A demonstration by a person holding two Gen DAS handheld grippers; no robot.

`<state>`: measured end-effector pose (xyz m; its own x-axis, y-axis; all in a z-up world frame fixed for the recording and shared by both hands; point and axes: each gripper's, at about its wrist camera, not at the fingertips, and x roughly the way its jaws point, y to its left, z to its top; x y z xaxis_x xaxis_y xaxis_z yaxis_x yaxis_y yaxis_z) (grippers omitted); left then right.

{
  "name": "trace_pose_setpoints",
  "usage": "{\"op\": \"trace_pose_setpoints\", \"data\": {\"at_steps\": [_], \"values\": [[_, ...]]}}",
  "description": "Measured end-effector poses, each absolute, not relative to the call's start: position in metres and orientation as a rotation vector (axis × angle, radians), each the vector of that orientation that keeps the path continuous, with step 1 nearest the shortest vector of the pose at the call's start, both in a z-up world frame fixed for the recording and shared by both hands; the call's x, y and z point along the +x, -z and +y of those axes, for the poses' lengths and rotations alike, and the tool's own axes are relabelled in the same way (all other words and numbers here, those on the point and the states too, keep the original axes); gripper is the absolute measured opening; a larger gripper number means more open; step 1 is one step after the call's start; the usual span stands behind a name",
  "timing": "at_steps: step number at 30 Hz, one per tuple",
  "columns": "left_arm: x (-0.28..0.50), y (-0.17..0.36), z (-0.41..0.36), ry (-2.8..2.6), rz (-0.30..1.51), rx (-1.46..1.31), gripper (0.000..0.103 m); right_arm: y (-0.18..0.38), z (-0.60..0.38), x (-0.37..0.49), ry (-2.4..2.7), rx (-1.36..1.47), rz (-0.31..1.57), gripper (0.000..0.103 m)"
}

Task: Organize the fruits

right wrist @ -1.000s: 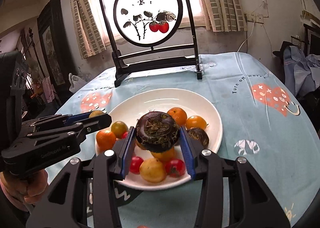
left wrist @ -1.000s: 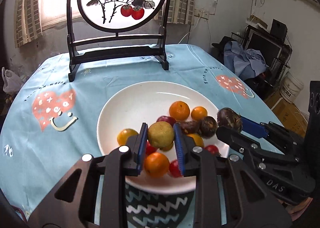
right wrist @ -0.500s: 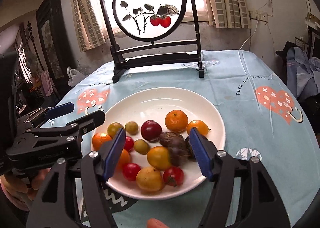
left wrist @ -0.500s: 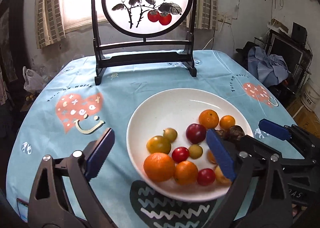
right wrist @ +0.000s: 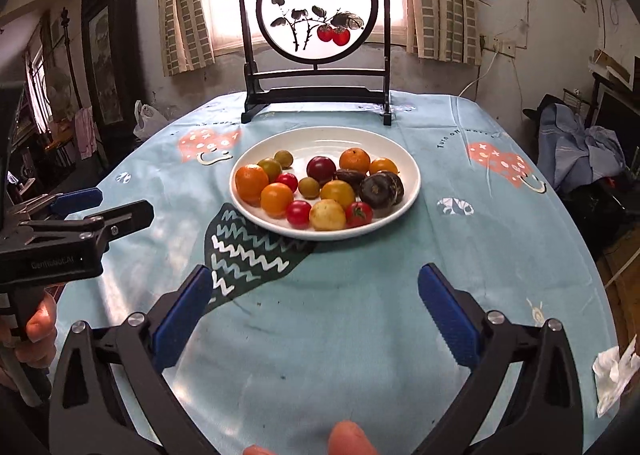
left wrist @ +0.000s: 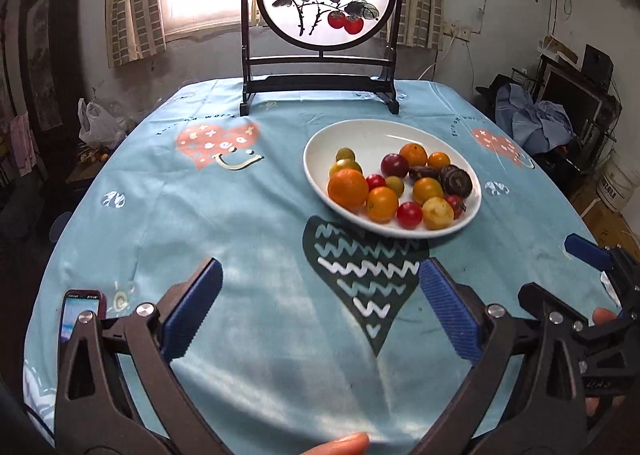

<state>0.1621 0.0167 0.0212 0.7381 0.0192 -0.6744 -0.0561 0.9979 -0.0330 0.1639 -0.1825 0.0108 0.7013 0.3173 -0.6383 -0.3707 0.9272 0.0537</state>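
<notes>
A white plate (left wrist: 360,135) (right wrist: 320,137) on the blue tablecloth holds several fruits: oranges (left wrist: 348,188) (right wrist: 251,182), red tomatoes (right wrist: 298,214), a pale yellow fruit (left wrist: 438,212) (right wrist: 327,214) and dark brown water chestnuts (left wrist: 456,180) (right wrist: 381,186). My left gripper (left wrist: 320,311) is open and empty, low over the cloth, well short of the plate. My right gripper (right wrist: 314,313) is open and empty, also near the table's front. Each gripper shows at the edge of the other's view.
A round painted screen on a black stand (left wrist: 320,67) (right wrist: 316,55) stands behind the plate. A phone (left wrist: 80,311) lies at the front left edge. A crumpled tissue (right wrist: 614,371) lies at the front right. The cloth carries heart prints (right wrist: 248,251).
Both grippers let go of their fruits onto the plate, opened wide, then pulled back toward the table's front edge. The pale fruit and the dark chestnut now lie on the plate.
</notes>
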Motion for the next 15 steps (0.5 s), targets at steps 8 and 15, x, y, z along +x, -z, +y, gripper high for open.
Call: {"op": "trace_pose_setpoints", "data": {"at_steps": [8,15], "values": [[0.112,-0.015,0.011,-0.012,0.753,-0.007,0.101,-0.004,-0.184,0.127,-0.381,-0.108,0.720,0.102],[0.095,-0.017,0.006,-0.003,0.747,0.012,0.101,-0.008,-0.183,0.109,-0.386,-0.119,0.701,0.102]]}}
